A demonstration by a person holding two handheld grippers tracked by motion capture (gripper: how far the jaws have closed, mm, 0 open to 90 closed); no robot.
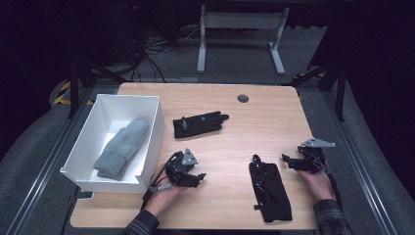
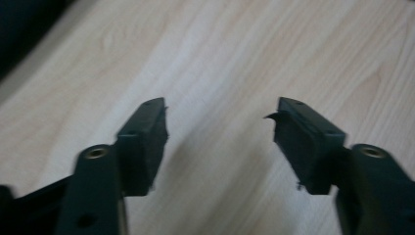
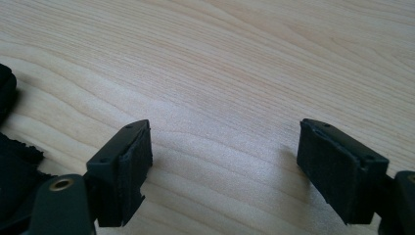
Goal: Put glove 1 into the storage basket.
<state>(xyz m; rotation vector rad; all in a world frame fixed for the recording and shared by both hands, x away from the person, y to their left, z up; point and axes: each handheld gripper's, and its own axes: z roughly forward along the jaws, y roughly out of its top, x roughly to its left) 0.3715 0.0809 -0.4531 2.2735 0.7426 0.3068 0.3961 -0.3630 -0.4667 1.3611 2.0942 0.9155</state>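
Note:
A black glove (image 1: 199,123) lies on the wooden table (image 1: 259,117) near its middle, fingers pointing right. A second black glove (image 1: 270,192) lies lengthwise near the front edge; its edge shows at the left of the right gripper view (image 3: 12,161). A grey mitten (image 1: 122,147) rests inside the white box (image 1: 154,128) at the left. My left gripper (image 1: 196,177) hovers beside the box's front right corner, open over bare wood (image 2: 218,122). My right gripper (image 1: 289,161) sits just right of the front glove, open with nothing between its pads (image 3: 222,156).
A round grommet (image 1: 242,98) is set into the table's far edge. Behind the table stand a white desk frame (image 1: 240,29) and loose cables (image 1: 151,49) on the dark floor. Bare wood lies between the two black gloves.

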